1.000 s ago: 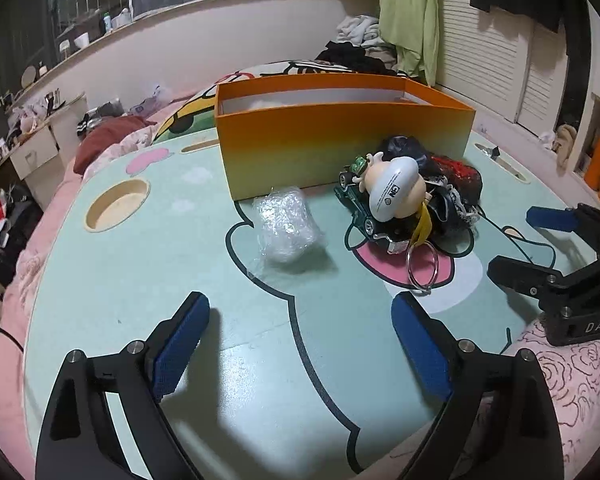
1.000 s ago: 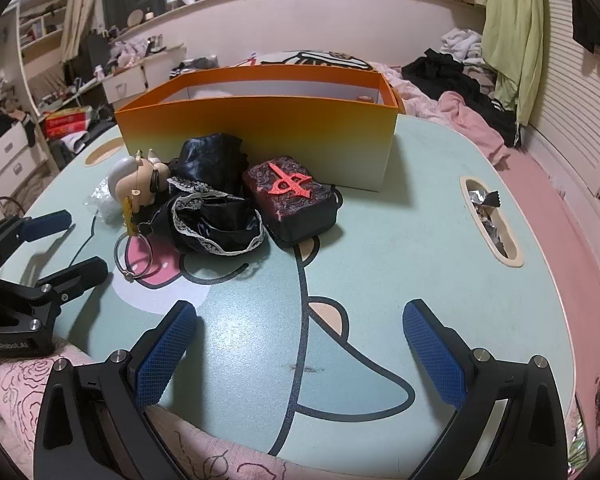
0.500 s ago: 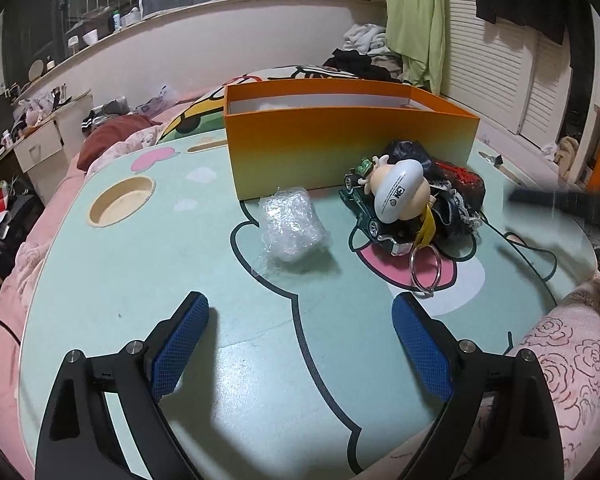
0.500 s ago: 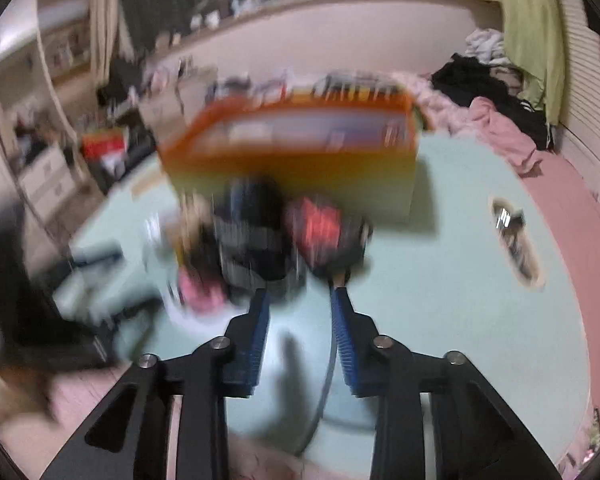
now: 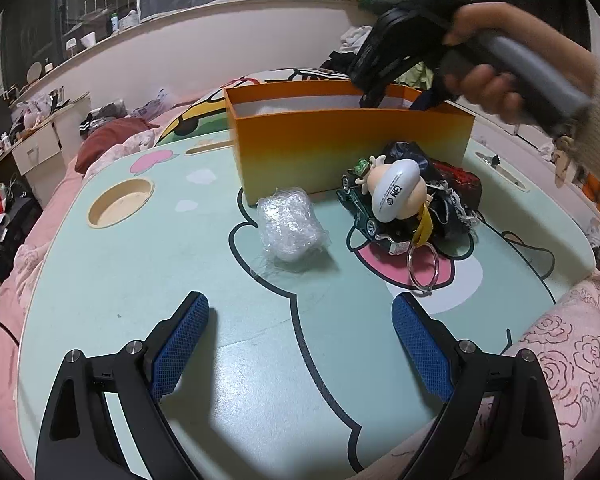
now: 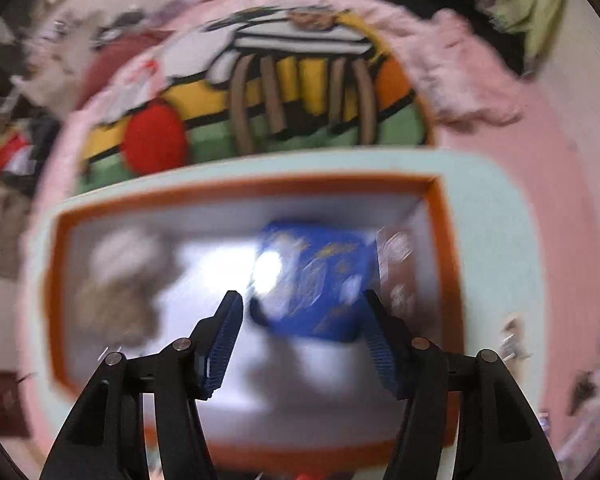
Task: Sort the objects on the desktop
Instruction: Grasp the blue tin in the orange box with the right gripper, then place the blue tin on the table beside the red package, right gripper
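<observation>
An orange box (image 5: 352, 148) stands on the mint table (image 5: 140, 272). In front of it lie a crumpled clear plastic wrap (image 5: 290, 228), a bald figurine keychain (image 5: 396, 192) on a green toy car (image 5: 360, 212), black lace cloth (image 5: 452, 208) and a dark red case (image 5: 464, 184). My left gripper (image 5: 300, 344) is open and empty, low over the near table. My right gripper (image 6: 304, 340) is open above the box interior (image 6: 220, 264), straddling a blurred blue object (image 6: 320, 280) lying inside; a brownish item (image 6: 116, 296) lies at the left. The right gripper also shows in the left wrist view (image 5: 384, 68), tilted down into the box.
A round cup recess (image 5: 120, 204) sits at the table's left and a slot (image 5: 500, 168) at its right. Pink bedding (image 5: 572, 344) rises at the near right edge. A patterned cushion (image 6: 292, 84) lies beyond the box. The right wrist view is motion-blurred.
My right gripper has lifted from the near table edge, closed briefly, then swung over the orange box and opened. The left gripper has stayed almost still.
</observation>
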`<state>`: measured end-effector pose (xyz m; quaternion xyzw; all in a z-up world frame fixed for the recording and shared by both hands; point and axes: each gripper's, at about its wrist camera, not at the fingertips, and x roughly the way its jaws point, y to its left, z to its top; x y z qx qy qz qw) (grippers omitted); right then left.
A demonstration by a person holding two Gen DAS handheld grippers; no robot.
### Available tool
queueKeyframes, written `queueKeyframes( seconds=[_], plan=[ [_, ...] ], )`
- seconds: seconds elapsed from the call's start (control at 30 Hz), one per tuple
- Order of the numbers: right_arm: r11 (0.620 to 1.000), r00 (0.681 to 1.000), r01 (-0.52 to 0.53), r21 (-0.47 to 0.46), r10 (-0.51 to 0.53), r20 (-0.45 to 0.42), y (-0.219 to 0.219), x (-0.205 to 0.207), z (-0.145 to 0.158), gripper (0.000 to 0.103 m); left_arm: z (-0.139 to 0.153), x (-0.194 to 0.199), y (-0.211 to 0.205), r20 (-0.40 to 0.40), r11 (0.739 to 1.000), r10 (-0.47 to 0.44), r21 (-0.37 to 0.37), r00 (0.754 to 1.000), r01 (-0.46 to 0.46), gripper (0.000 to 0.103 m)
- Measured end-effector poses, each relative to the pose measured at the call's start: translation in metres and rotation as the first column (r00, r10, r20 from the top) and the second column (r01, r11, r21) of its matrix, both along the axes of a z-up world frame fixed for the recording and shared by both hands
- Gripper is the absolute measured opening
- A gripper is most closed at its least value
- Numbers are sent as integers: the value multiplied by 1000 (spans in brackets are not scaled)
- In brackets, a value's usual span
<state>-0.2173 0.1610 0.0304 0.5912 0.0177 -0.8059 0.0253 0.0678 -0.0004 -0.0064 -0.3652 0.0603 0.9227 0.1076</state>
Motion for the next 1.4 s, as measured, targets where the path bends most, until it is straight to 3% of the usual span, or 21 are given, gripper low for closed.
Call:
queueKeyframes(
  seconds=[0.03, 0.13, 0.2, 0.3, 0.43, 0.53, 0.63, 0.73, 0.87, 1.0, 1.07, 1.2, 1.27, 1.33, 1.4],
  plan=[
    [1000, 1000, -5, 7, 5, 15, -5, -6, -4, 73, 0, 0, 1, -1, 1000, -1, 0, 1000, 1, 93],
    [998, 997, -27, 65, 22, 76, -20, -16, -22, 75, 0, 0, 0, -3, 1000, -4, 0, 1000, 4, 93],
    [998, 999, 15, -55, -13, 47, -16, -19, -22, 69, 0, 0, -2, -3, 1000, -6, 4, 1000, 6, 93],
    [997, 999, -33, -66, 32, -10, -23, -12, -17, 66, 0, 0, -2, -5, 1000, -7, 6, 1000, 7, 93],
    [966, 985, -63, -253, 20, -169, -15, 16, 1, 66, 0, 1, -1, -5, 1000, -6, 5, 1000, 6, 93],
    [932, 907, -156, -326, 4, -422, -1, 73, 45, 66, 1, 1, -2, -4, 1000, -6, 5, 1000, 6, 93],
    [912, 855, -227, -342, 18, -518, 15, 134, 73, 66, 1, 1, -1, -4, 1000, -7, 5, 1000, 7, 93],
    [942, 855, -210, -260, 48, -516, 32, 173, 75, 66, 1, 2, -2, -5, 1000, -6, 4, 1000, 6, 93],
    [994, 917, -56, -89, 16, -398, 63, 185, 33, 66, 1, 1, -2, -5, 1000, -7, 5, 1000, 7, 93],
    [995, 970, -23, -102, -2, -243, 70, 172, -13, 66, 1, 1, -2, -5, 1000, -6, 5, 1000, 6, 93],
    [993, 977, -32, -116, 7, -213, 60, 165, -28, 66, 1, 1, -2, -5, 1000, -7, 5, 1000, 7, 93],
    [990, 955, -83, -117, 46, -292, 37, 169, -25, 67, 1, 1, -2, -4, 1000, -7, 7, 1000, 7, 93],
    [988, 940, -79, -129, 31, -339, 36, 178, -17, 73, 1, 1, -2, -5, 1000, -7, 6, 1000, 7, 93],
    [989, 917, -79, -128, 22, -397, 38, 191, -9, 85, 1, 1, -2, -5, 1000, -7, 6, 1000, 7, 93],
    [988, 905, -95, -124, 34, -425, 41, 203, -6, 87, 1, 2, -2, -5, 1000, -7, 5, 1000, 7, 93]
  ],
)
